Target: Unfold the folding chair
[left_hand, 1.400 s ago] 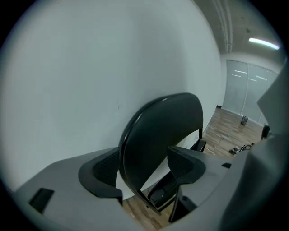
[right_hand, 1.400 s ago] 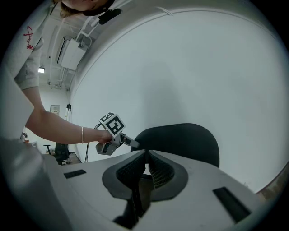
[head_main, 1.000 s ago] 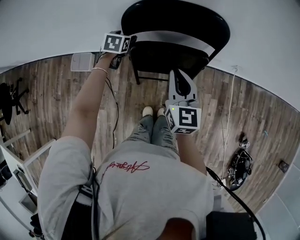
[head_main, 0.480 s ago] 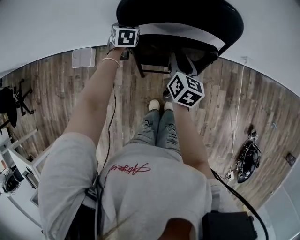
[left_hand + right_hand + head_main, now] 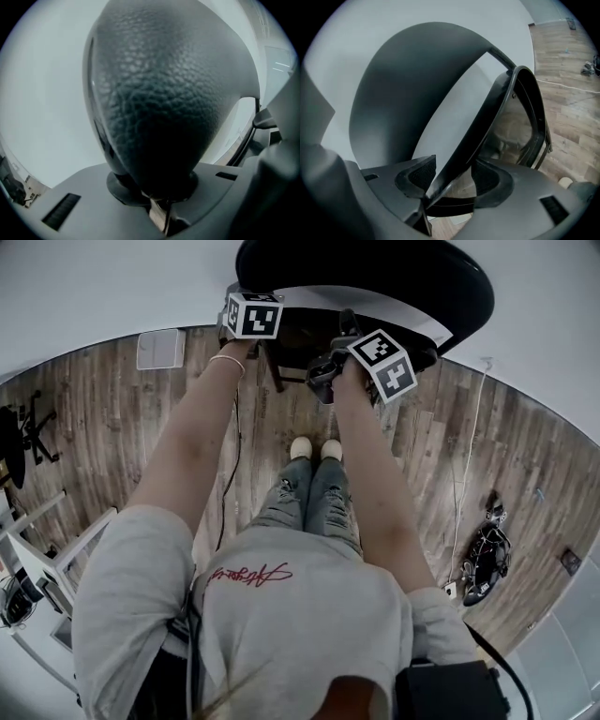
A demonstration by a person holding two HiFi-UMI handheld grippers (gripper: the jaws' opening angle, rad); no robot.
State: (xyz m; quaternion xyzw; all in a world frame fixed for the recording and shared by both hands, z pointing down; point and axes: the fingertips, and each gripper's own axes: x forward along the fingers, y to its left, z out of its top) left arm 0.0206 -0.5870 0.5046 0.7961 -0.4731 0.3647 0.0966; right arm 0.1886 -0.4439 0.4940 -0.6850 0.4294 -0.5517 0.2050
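My left gripper (image 5: 159,187) is closing its jaws on the top corner of the chair's padded back (image 5: 168,103), and the pads already pinch the grained black cushion. My right gripper (image 5: 450,180) is opening, its jaws wide apart. The thin dark edge of the chair's seat (image 5: 487,117) runs slantwise through the gap, and I cannot tell whether it brushes one pad.

The chair (image 5: 375,277) stands against the pale wall (image 5: 94,287), so there is no room behind it. In front of the chair the wooden floor (image 5: 525,474) is open, with only my shoes (image 5: 314,448) close to its legs.

To the right of the chair a white cable (image 5: 464,484) trails across the boards to a dark tangle of leads (image 5: 483,563), well apart from the chair. To the left of the chair a pale square plate (image 5: 161,350) sits low by the wall. Farther left are the base of an office chair (image 5: 33,427) and a white frame (image 5: 56,540).
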